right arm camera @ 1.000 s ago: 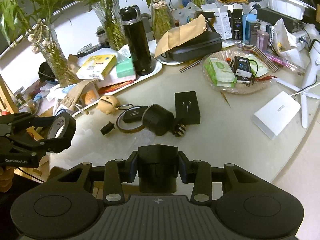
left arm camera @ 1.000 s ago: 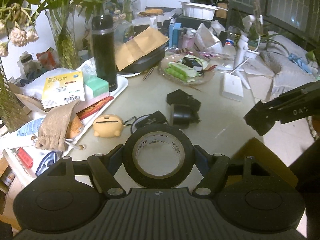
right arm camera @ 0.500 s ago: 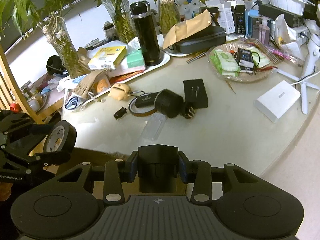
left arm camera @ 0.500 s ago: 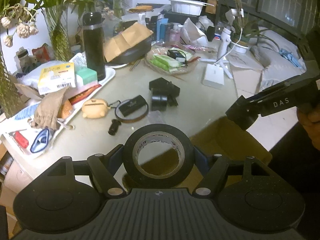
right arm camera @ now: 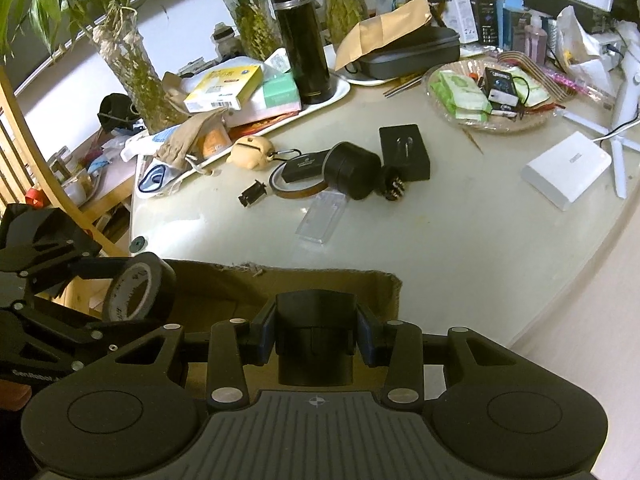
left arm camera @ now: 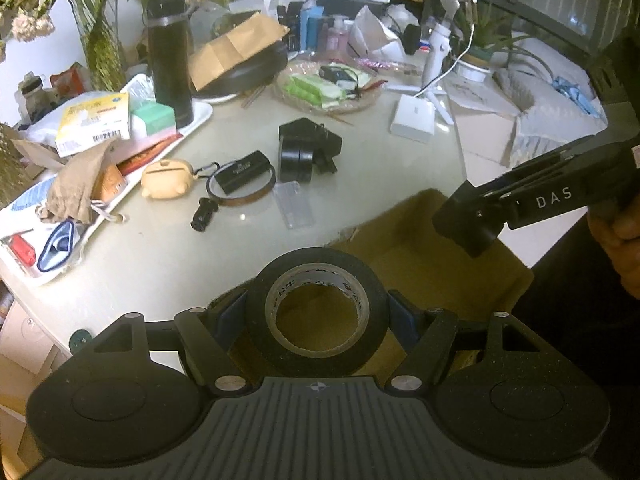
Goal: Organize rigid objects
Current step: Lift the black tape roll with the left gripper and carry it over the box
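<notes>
Now that both hands have drawn back from the clutter, the cardboard box (left arm camera: 432, 276) below the near edge of the bench (left arm camera: 380, 172) fills the foreground of both views, where a second ago bench top lay under the grippers. The left gripper (left arm camera: 318, 314) is clenched on a roll of black tape (left arm camera: 320, 312), its pads pressing the roll's sides, and the roll hangs over the open box with the brown floor showing through its core. The right gripper (right arm camera: 316, 340) grasps a small black cylindrical case (right arm camera: 315, 344), also above the box, just beside the tape in the right wrist view. Neither thing has been let go, so I judge this the carrying step near its end: both pieces look placed for a drop. Left on the bench are a second black cylinder (right arm camera: 352, 176), a flat black box (right arm camera: 404, 152), a clear plastic case (right arm camera: 322, 220), an amber tape ring (right arm camera: 298, 188) and a small black clip (right arm camera: 252, 193), so much sorting seems to remain.
</notes>
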